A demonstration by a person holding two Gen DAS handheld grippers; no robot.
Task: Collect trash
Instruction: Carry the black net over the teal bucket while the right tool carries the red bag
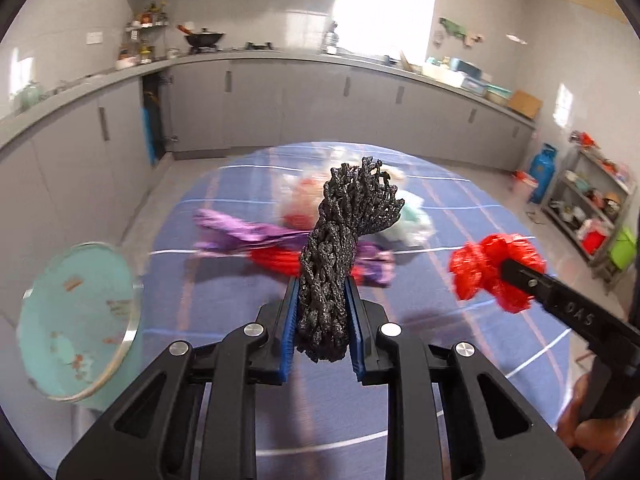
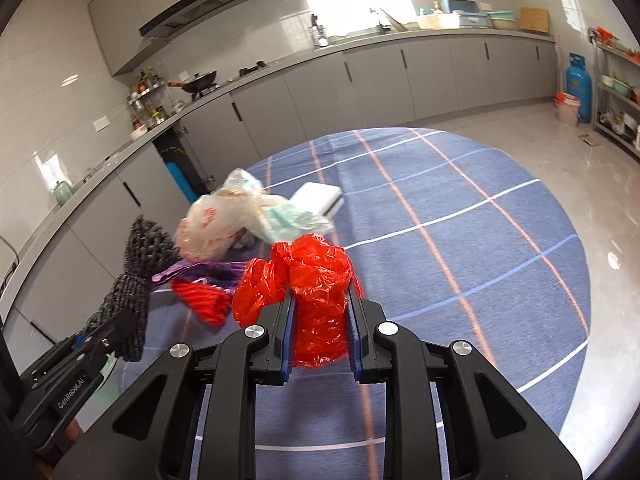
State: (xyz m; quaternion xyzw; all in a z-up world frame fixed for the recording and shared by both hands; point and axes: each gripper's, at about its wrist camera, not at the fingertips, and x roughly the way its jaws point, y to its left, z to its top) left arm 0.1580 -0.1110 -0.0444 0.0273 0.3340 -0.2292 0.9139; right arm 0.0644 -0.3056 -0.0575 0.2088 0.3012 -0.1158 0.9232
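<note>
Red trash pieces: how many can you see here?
2. A red plastic bag is clamped in the right gripper; a red mesh piece lies on the table beside purple wrapping. More may hide under the pile.

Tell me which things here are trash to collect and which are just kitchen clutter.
Trash job:
black foam netting in left tongs
crumpled red plastic bag in right tongs
purple wrapper
teal bin

Clutter:
black wok
blue gas cylinder
</note>
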